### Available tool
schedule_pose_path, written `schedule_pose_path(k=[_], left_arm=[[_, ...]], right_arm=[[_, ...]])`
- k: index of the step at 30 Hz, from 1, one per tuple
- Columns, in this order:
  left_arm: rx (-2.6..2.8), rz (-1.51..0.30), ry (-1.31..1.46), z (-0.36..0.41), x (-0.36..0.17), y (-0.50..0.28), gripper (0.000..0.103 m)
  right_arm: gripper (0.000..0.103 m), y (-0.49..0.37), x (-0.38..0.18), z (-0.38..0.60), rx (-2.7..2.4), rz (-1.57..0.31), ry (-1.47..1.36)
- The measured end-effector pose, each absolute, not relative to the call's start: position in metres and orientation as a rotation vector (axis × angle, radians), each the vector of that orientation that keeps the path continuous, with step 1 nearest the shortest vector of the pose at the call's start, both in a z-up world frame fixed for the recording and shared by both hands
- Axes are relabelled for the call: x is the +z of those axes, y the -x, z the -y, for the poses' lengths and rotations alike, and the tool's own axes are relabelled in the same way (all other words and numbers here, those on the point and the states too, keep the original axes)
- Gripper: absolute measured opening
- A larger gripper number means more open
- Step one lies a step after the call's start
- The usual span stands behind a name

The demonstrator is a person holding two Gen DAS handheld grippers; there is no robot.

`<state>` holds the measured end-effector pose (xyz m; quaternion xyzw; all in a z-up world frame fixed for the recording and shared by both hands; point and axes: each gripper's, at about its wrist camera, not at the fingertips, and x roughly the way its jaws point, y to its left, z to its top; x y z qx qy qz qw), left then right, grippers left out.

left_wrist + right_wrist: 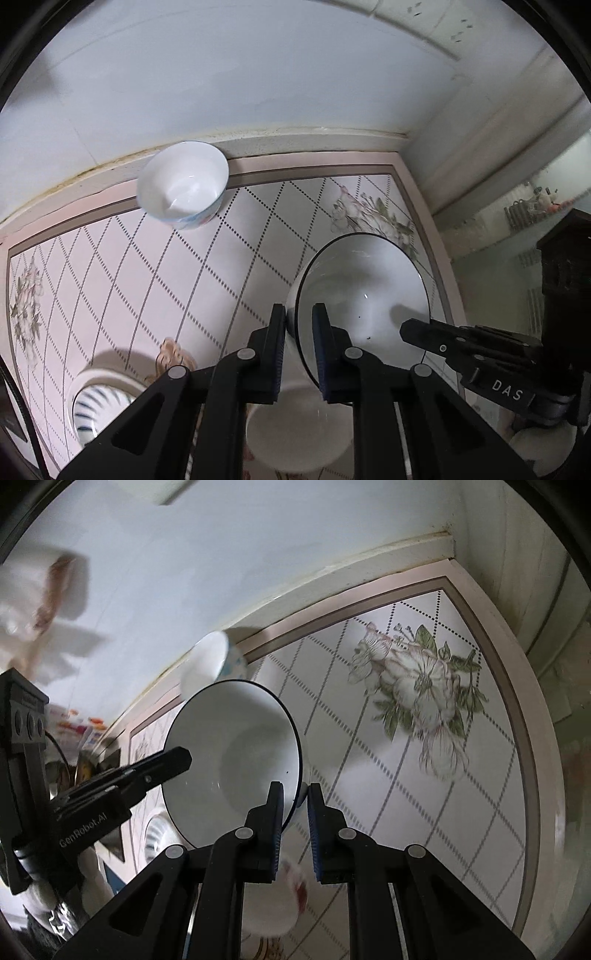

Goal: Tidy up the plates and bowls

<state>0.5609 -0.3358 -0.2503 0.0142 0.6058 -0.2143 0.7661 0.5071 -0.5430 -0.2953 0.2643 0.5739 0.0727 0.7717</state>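
Covering the table is a pale pink cloth with dotted diamond lines and flower prints, pushed into a corner of white walls. A dark-rimmed bowl hangs tilted above the table, gripped on opposite rims: the left gripper is closed on one edge, the right gripper closed on the other. A small bowl with blue marks sits by the back wall, well apart. A striped dish lies at the near left, and a plain white bowl sits directly under the left gripper.
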Motion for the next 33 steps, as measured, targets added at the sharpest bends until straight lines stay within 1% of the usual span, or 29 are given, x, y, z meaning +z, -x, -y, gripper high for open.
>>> schedule_pose_path(k=[5,10,16,24,33], left_arm=[[-0.478,-1.309,-0.037,0.322,-0.239,-0.535,0.012],[-0.475,-1.328,-0.023,0.308,-0.238,-0.514,0.012],[-0.452,-1.378,-0.024,0.295,-0.258,-0.496,0.012],[-0.418,-1.452,-0.030,0.285,-0.292,-0.483,0.012],[-0.405,-1.487,-0.049,0.283,-0.310,-0.479,0.012]], right_arm=[[0.015,-0.474,-0.284,0.528,0.189,-1.252,-0.579],[0.015,-0.450,-0.288,0.516,0.209,-1.275,-0.587],[0.015,-0.428,-0.308,0.501,0.233,-1.329,-0.601],[0.015,-0.424,-0.333,0.492,0.241,-1.386,-0.579],[0.015,-0.426,-0.347,0.484,0.248,-1.432,-0.546]])
